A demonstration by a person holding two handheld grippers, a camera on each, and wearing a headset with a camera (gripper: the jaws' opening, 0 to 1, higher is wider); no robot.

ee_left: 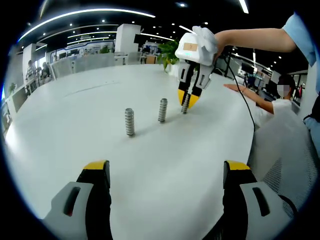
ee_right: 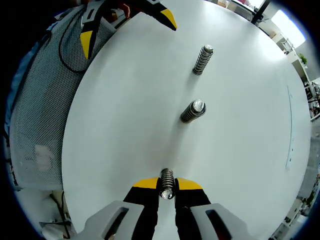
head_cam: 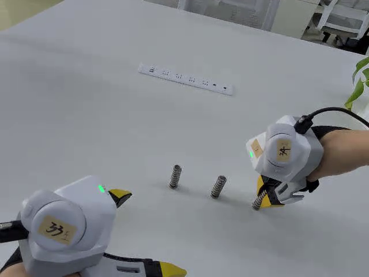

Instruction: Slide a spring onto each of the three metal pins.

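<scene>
Pinching: right tool, jaws pressed onto the end spring, which leans slightly with its foot on the white surface.

Middle spring: upright, apart from the end spring, untouched.

Third spring: upright, last in the same row, untouched. In the right gripper view a rounded metal tip shows at the top of each coil.

Row position: between the power strip, which lies toward the far edge, and the near edge.

Left tool: jaws spread wide, holding nothing, near the near edge, well apart from the row.
</scene>
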